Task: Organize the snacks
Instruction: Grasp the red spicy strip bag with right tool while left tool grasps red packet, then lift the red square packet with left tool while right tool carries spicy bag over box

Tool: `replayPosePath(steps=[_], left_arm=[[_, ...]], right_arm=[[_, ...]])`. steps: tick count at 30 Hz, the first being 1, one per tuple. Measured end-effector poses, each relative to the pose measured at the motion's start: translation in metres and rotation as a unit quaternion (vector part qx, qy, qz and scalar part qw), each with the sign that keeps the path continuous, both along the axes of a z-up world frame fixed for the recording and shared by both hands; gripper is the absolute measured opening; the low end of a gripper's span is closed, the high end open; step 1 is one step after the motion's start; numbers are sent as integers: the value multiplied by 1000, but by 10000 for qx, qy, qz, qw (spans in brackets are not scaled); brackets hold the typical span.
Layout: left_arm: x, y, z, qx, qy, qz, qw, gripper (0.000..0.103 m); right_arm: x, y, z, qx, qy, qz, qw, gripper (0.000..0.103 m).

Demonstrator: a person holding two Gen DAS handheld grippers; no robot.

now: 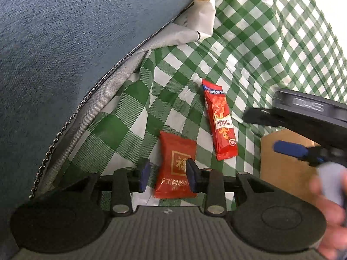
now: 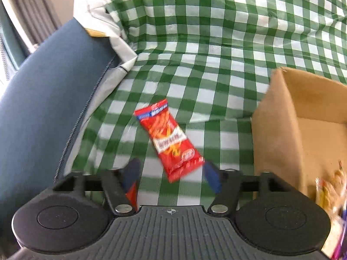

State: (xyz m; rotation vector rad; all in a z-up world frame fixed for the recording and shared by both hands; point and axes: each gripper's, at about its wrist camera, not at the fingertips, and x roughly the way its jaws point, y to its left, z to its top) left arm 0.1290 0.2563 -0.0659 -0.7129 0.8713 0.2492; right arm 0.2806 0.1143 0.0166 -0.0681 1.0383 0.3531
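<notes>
Both claws stand released: my left gripper hovers over the square red packet, pads clear of it, and my right gripper gapes over the long red snack stick. Green checked cloth carries everything; the cardboard box sits right of both snacks.

Two snack packets lie on the tablecloth – the square packet nearer, the long packet just beyond; the cardboard box stands right, the cushion left
</notes>
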Motion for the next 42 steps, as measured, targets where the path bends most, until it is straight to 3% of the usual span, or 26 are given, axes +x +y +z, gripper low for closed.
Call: replayPosePath(steps=[5, 11, 14, 15, 18, 22, 25, 29, 32, 34, 35, 36, 42], left_arm=[[7, 2, 2, -51, 4, -24, 10000, 48], [15, 7, -1, -163, 117, -31, 9998, 48], [16, 10, -1, -196, 108, -14, 9997, 48], [16, 11, -1, -205, 106, -9, 9997, 48], [14, 15, -1, -201, 106, 19, 9997, 48], [14, 15, 0, -193, 42, 7, 9998, 48], [16, 9, -1, -105, 32, -55, 9999, 55], [27, -16, -1, 609, 60, -486, 9969, 72], [33, -36, -4, 1273, 124, -830, 9883, 72], [33, -45, -4, 1605, 159, -985, 9820, 61], [32, -48, -5, 1753, 179, -1075, 9785, 45], [29, -48, -4, 1809, 169, -1108, 9771, 40], [6, -27, -1, 1050, -29, -828, 9910, 24]], right_arm=[[33, 23, -33, -371, 118, 138, 9991, 88], [57, 32, -70, -650, 459, 264, 9965, 88], [55, 26, -75, -516, 539, 350, 9966, 72], [53, 25, -73, -504, 482, 388, 9968, 61], [46, 22, -65, -388, 453, 502, 9970, 48], [28, 11, -42, -413, 277, 443, 9978, 45], [-3, -1, -11, -508, -41, 416, 9978, 44], [-49, -28, 30, -602, -505, 281, 9965, 44], [-84, -56, 51, -478, -614, 95, 9969, 45], [-106, -71, 56, -441, -608, 60, 9972, 45], [-118, -77, 56, -422, -583, 54, 9974, 45], [-127, -81, 55, -405, -573, 46, 9975, 45], [-185, -84, 33, -437, -566, 380, 9967, 45]])
